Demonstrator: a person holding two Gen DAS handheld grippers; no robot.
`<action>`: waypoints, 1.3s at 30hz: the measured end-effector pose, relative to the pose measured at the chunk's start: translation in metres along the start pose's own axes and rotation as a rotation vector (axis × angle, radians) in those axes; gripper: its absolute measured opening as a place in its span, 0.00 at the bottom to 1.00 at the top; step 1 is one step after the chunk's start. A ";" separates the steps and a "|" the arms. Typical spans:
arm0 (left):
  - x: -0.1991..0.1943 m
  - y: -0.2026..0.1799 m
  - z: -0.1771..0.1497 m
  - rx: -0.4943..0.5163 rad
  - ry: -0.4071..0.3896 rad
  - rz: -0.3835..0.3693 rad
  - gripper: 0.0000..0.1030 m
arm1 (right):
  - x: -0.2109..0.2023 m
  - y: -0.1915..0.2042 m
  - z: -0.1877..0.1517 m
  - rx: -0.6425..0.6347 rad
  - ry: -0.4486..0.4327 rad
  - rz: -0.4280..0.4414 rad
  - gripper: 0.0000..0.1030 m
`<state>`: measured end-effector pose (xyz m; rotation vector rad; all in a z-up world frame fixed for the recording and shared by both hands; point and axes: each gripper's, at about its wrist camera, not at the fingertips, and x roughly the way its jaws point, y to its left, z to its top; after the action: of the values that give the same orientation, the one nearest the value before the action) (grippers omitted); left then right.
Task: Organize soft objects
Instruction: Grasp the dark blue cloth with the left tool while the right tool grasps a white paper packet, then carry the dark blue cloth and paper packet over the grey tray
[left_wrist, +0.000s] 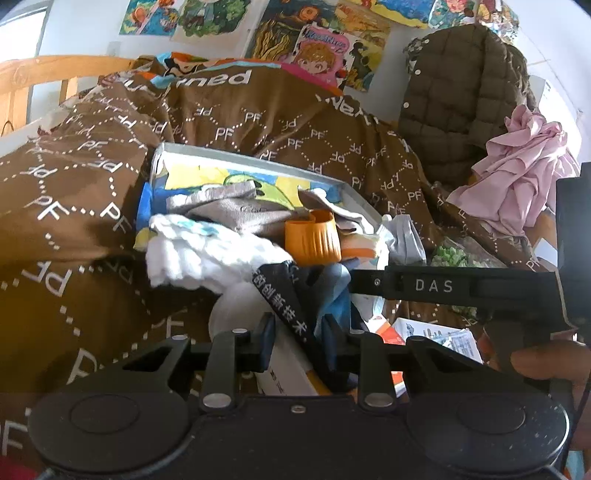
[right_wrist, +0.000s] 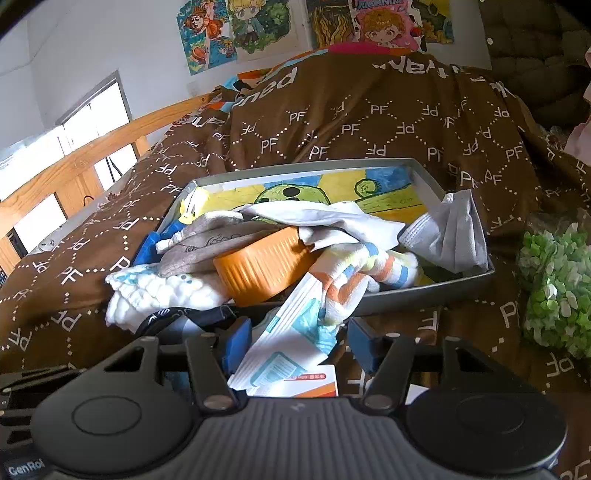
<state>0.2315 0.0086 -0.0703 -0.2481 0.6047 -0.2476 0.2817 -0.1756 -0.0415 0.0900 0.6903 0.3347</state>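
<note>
Left gripper (left_wrist: 298, 341): jaws narrowly parted, black strap (left_wrist: 284, 302) between them; grip cannot be confirmed. Right gripper (right_wrist: 295, 341): jaws wide apart around a packet (right_wrist: 291, 347), not clamping. Beyond, tray (right_wrist: 424, 291) holds cloths (right_wrist: 207, 240), orange lid (right_wrist: 262, 262), on brown blanket (right_wrist: 369, 122).

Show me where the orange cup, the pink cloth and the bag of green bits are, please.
orange cup (right_wrist: 264, 267): right wrist view, on its ribbed side.
pink cloth (left_wrist: 517, 173): left wrist view, on its crumpled middle.
bag of green bits (right_wrist: 554, 288): right wrist view, on its middle.
</note>
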 end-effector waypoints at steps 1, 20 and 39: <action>-0.001 0.000 0.000 -0.007 0.005 0.000 0.28 | 0.000 0.000 0.000 0.003 0.000 0.001 0.62; 0.000 -0.014 -0.004 0.076 -0.004 -0.015 0.01 | -0.004 0.003 0.000 0.038 0.006 0.027 0.33; -0.025 -0.048 -0.011 0.110 0.016 -0.139 0.00 | -0.041 -0.019 0.006 0.185 0.001 -0.011 0.12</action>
<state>0.1973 -0.0307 -0.0513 -0.1822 0.5886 -0.4165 0.2614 -0.2067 -0.0159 0.2620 0.7217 0.2593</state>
